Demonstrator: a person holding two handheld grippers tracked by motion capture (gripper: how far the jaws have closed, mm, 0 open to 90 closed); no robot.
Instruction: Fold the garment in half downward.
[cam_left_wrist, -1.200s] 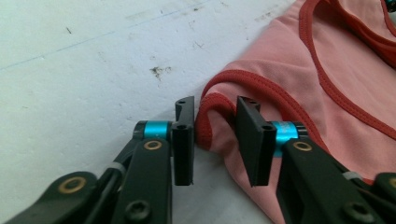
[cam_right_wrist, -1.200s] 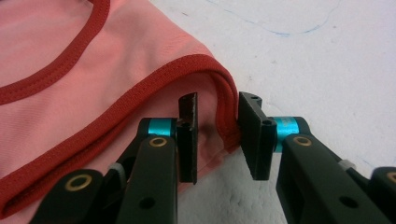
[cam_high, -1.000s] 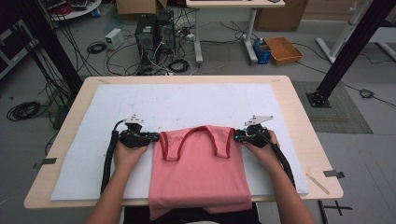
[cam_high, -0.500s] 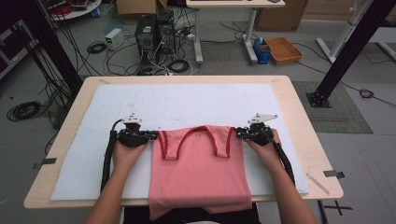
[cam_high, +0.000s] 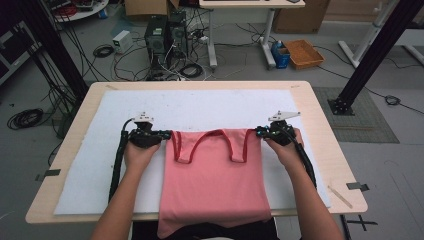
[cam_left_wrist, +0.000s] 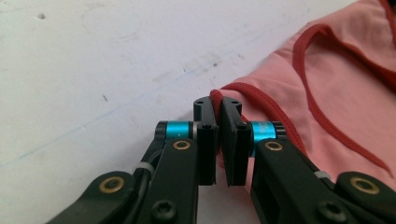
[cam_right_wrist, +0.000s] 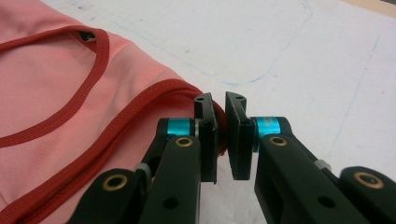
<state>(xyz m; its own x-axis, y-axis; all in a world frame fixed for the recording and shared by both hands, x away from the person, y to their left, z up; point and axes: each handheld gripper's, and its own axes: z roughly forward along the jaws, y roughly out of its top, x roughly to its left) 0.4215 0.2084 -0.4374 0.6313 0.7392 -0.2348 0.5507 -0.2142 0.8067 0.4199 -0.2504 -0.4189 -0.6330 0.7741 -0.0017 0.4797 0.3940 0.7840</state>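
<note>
Jaws of left gripper (cam_left_wrist: 218, 140) and right gripper (cam_right_wrist: 221, 140) clamped on pink top's (cam_high: 215, 180) red-trimmed corners.

Both jaws closed on the pink top (cam_high: 212, 175); corners lifted.

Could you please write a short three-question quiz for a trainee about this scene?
1. True or false: the left gripper is shut on the pink top.
2. What colour is the trim of the top?
3. The right gripper grips the top at: A) its bottom hem, B) a top corner, C) its middle.

Key: 1 true; 2 dark red; 3 B.
</note>
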